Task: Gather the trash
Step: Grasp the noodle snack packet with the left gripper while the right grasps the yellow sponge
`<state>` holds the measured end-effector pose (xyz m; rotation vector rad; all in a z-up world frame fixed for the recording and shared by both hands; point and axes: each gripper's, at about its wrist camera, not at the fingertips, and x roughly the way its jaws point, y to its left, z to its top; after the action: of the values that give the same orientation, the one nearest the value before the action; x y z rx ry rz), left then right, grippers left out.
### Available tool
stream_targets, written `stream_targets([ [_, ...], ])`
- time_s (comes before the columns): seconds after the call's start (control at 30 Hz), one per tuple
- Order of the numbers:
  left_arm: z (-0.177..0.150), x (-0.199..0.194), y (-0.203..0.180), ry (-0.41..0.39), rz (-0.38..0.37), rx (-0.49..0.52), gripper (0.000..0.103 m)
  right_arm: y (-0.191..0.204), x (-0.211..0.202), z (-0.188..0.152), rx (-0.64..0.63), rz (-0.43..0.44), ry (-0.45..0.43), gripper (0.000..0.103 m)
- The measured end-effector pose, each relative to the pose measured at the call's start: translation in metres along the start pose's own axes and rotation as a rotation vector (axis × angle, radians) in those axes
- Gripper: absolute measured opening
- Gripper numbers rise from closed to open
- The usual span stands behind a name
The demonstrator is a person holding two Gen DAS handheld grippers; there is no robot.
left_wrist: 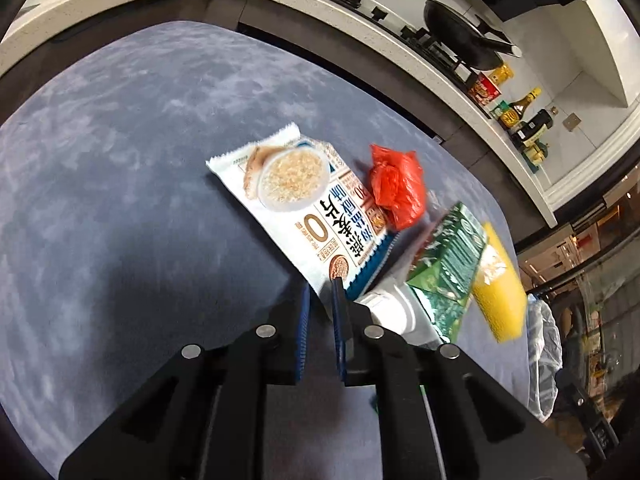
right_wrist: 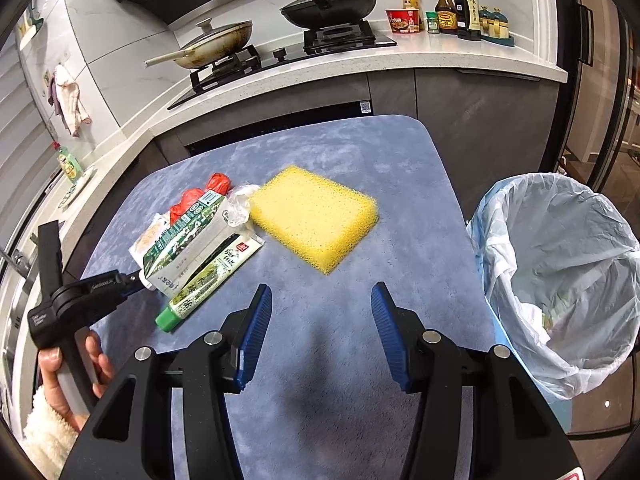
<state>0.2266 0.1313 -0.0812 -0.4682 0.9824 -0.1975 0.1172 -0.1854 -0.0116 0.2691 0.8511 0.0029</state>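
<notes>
My left gripper (left_wrist: 322,294) is shut on the edge of a white oat-flake packet (left_wrist: 296,196); in the right wrist view the left gripper (right_wrist: 138,278) sits at the left of the trash pile. Beside the packet lie a red plastic bag (left_wrist: 396,188), a green milk carton (right_wrist: 188,236), a green-capped tube (right_wrist: 208,280), crumpled clear plastic (right_wrist: 240,204) and a yellow sponge (right_wrist: 314,218), all on the blue-grey table (right_wrist: 352,320). My right gripper (right_wrist: 318,300) is open and empty above the table, short of the sponge.
A bin lined with a pale bag (right_wrist: 560,280) stands at the table's right edge, with some trash inside. Behind the table runs a counter (right_wrist: 400,60) with a stove, two pans (right_wrist: 332,6) and sauce bottles (right_wrist: 456,4).
</notes>
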Motion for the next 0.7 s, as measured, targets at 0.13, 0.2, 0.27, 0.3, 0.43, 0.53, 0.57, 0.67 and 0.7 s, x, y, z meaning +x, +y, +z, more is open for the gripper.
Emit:
stream_targets([
  [0.13,0.007,0.007,0.003,-0.003,-0.013,-0.027,0.01,0.001,0.006,0.002,-0.006,-0.001,0.005,0.05],
  [0.2,0.009,0.008,0.001,0.0,-0.018,-0.019,0.006,0.001,0.008,0.002,-0.007,0.0,0.008,0.05],
  [0.27,0.011,0.003,-0.004,-0.019,-0.014,0.003,0.003,0.003,0.011,0.004,-0.013,0.0,0.009,0.05],
  [0.3,0.011,0.001,-0.007,-0.029,-0.002,0.019,0.002,0.003,0.013,0.006,-0.017,-0.001,0.009,0.05],
  [0.43,0.015,-0.015,-0.017,-0.066,0.02,0.062,0.0,0.006,0.025,0.015,-0.043,-0.005,0.009,0.05],
  [0.53,0.018,-0.03,-0.021,-0.086,0.027,0.073,0.0,0.007,0.041,0.023,-0.079,-0.009,0.014,0.065],
  [0.57,0.019,-0.034,-0.022,-0.089,0.033,0.079,0.0,0.008,0.045,0.026,-0.095,-0.017,0.013,0.07],
  [0.67,0.022,-0.048,-0.025,-0.101,0.04,0.097,0.0,0.011,0.062,0.036,-0.159,-0.054,0.014,0.072],
  [0.7,0.022,-0.051,-0.026,-0.104,0.042,0.099,0.0,0.01,0.066,0.04,-0.165,-0.055,0.018,0.073],
])
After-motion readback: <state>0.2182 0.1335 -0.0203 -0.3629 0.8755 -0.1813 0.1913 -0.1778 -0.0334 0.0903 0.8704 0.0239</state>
